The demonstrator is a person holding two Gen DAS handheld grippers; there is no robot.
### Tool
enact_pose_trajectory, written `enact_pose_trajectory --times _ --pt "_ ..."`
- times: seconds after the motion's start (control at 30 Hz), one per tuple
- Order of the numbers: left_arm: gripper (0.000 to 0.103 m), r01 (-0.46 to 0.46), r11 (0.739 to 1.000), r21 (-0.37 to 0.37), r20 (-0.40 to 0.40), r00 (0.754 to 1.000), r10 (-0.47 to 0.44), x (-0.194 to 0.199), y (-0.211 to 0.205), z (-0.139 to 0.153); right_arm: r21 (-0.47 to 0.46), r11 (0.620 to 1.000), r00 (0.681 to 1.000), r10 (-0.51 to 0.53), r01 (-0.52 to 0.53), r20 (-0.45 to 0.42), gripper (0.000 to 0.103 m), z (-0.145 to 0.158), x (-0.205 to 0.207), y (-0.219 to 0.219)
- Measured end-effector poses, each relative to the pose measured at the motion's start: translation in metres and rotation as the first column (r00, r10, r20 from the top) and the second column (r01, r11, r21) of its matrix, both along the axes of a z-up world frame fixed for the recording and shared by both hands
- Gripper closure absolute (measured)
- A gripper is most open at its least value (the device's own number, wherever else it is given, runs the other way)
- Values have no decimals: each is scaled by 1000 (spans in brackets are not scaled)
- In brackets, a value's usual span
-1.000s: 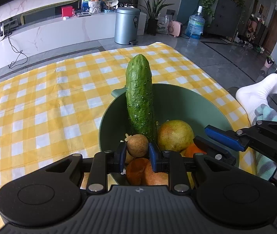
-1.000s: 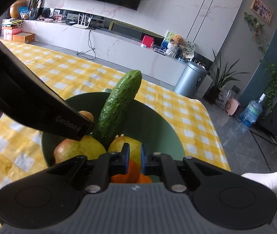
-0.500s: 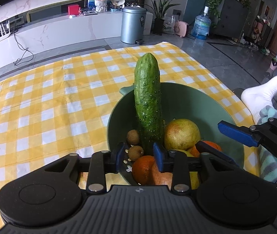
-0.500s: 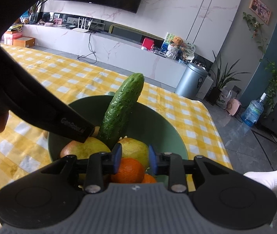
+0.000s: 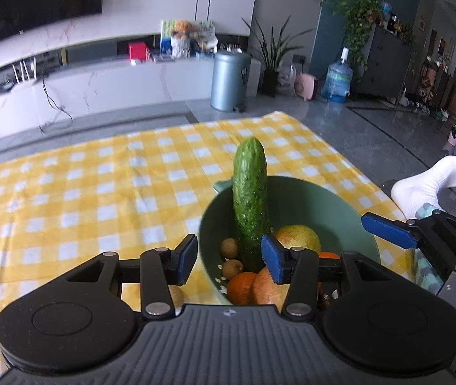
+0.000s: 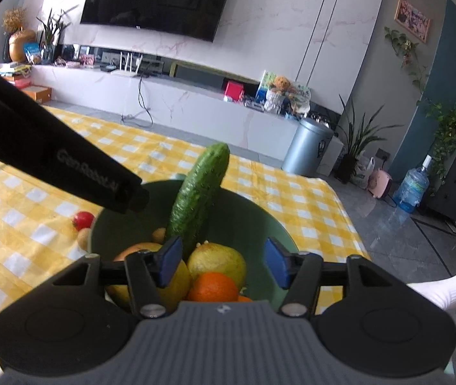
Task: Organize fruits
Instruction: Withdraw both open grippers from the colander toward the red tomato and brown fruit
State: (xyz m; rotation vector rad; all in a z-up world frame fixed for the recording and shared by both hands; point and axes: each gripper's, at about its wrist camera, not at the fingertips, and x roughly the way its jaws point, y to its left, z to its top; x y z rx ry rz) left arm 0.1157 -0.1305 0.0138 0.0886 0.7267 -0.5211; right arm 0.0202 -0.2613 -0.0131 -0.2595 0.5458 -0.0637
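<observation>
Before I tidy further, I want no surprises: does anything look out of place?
Yes. A long green cucumber stands tilted in the green bowl among fruit, and a small red tomato lies outside it on the cloth.

- A cucumber (image 5: pixel 249 205) is leaning upright in the green bowl (image 5: pixel 334 215), blocking its left-middle.
- Fruit is crowding the bowl's near side; its far inner wall is lying bare.
- Checked cloth (image 5: pixel 99 192) is stretching open to the left.
- The right gripper (image 5: pixel 388 234) is standing beside the bowl's right rim.
</observation>
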Motion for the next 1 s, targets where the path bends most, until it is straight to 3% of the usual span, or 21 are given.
enact_pose_trajectory --times 0.37,0.67,1.0 --pt "47 -89 996 -23 24 996 90 -25 45 8 0 995 990 98 -98 105 35 6 -28 32" --pt "47 -130 991 16 20 991 129 -30 76 -4 19 975 966 218 -222 140 35 3 -40 64" --pt "47 -125 992 17 -2 992 125 -28 98 -26 -76 940 938 339 -334 75 36 -11 -42 102"
